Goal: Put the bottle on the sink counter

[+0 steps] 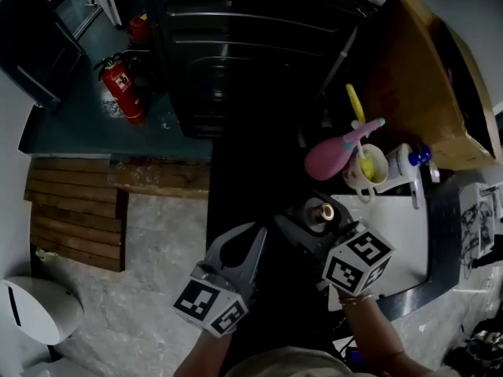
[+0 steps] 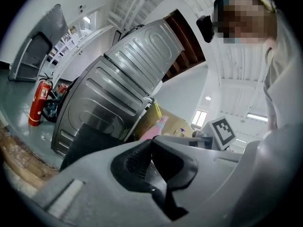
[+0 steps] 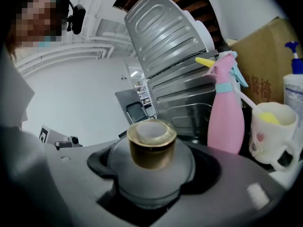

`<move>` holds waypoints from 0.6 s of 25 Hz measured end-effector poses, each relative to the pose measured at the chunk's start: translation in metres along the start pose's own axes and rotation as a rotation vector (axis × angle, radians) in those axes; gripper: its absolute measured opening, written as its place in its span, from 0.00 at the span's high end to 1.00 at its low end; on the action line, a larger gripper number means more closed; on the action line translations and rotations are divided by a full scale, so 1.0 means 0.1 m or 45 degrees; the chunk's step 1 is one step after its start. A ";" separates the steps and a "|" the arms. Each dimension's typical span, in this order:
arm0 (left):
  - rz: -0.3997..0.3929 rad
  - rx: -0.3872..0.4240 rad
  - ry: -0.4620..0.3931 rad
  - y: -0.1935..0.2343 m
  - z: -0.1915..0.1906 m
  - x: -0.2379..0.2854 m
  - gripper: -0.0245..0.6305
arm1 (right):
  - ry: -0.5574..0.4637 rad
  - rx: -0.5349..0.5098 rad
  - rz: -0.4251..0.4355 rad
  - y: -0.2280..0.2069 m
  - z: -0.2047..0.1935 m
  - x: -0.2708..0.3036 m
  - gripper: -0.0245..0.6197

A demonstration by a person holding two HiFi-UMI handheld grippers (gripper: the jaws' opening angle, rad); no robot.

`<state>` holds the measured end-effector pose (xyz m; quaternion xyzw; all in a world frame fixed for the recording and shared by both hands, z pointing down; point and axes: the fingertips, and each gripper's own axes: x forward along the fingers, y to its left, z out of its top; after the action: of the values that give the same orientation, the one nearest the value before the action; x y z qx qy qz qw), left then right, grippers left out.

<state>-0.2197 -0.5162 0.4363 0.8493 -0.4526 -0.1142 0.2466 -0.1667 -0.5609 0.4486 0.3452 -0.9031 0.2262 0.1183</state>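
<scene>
Head view: the bottle (image 1: 322, 210) was seen clamped in the right gripper (image 1: 317, 220), held just beside the white sink counter (image 1: 397, 234). The pink sprayer (image 1: 336, 154) and mug (image 1: 366, 168) were crowded at the counter's back. Left gripper view: the left gripper (image 2: 151, 148) was seen closed on nothing, with the steel appliance (image 2: 128, 79) and fire extinguisher (image 2: 35, 103) beyond. Right gripper view: the jaws were pressed round the frosted shoulder under the gold neck (image 3: 151, 150). The bottle was judged rigid, slick and breakable, best gripped on the body.

a pink spray bottle (image 1: 334, 154), a mug (image 1: 367, 170) and a pump bottle (image 1: 409, 163) stand on the sink counter (image 1: 393, 234).
</scene>
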 end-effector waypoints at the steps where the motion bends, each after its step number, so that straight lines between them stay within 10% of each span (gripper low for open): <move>1: 0.003 -0.007 0.001 0.03 -0.01 0.02 0.95 | 0.015 -0.006 0.001 -0.03 -0.01 0.05 0.43; 15: -0.028 -0.068 -0.016 0.15 -0.03 0.18 0.95 | 0.184 -0.228 0.051 -0.30 -0.18 0.70 0.43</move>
<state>-0.2188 -0.5373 0.4470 0.8467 -0.4416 -0.1343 0.2649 -0.1965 -0.6118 0.4998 0.2979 -0.9155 0.1714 0.2090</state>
